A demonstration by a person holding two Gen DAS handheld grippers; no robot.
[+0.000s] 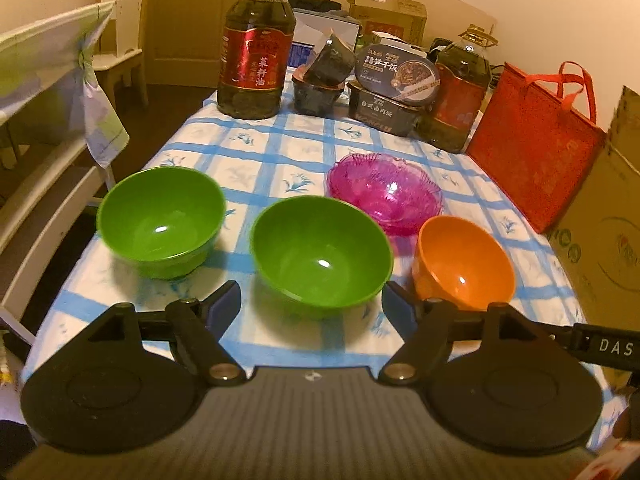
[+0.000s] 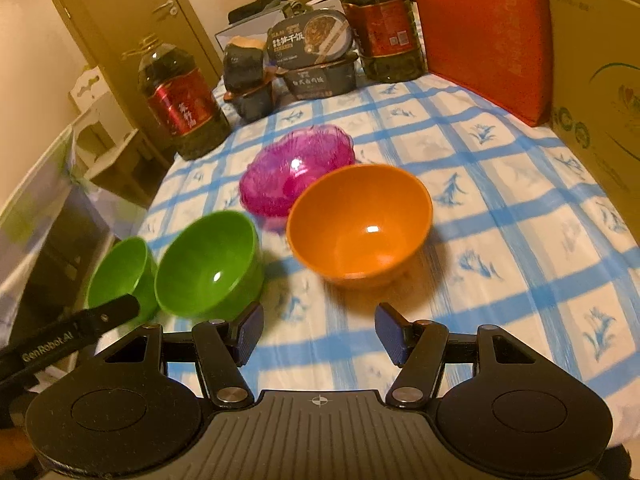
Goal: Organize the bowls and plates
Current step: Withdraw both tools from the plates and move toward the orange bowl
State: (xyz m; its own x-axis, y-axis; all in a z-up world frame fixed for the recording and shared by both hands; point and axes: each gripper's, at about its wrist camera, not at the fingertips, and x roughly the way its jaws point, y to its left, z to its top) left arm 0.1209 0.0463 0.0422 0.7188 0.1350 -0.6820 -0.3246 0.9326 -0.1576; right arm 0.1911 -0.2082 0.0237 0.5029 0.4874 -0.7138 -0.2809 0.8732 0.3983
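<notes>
My left gripper (image 1: pixel 311 300): jaws wide apart, nothing between them; it hangs at the bottom centre of the left wrist view, just short of the middle green bowl.
My right gripper (image 2: pixel 319 328): jaws partly open, holding nothing; only bare tablecloth shows between the blue pads (image 2: pixel 249 332), low centre of the right wrist view.
Middle green bowl (image 1: pixel 321 249): upright and empty, centre of the left view, straight ahead of my left jaws.
Far green bowl (image 1: pixel 161 220): upright and empty, left of centre, near the table's left edge, apart from its twin.
Orange bowl (image 2: pixel 359 220): upright and empty, centre of the right view, ahead of my right jaws; in the left view it sits at lower right.
Pink glass bowl (image 1: pixel 386 196): clear and ribbed, just behind the orange bowl, right of centre; I cannot tell whether the two touch.
Tablecloth (image 1: pixel 272 152): white with blue checks, covering the table under all four bowls.
Oil bottles (image 1: pixel 256 48): two big ones at the top of the frame, one left, one right.
Food boxes (image 1: pixel 394 88): dark, stacked between the bottles.
Red bag (image 1: pixel 536 148): upper right, standing against a cardboard box (image 1: pixel 604 240).
</notes>
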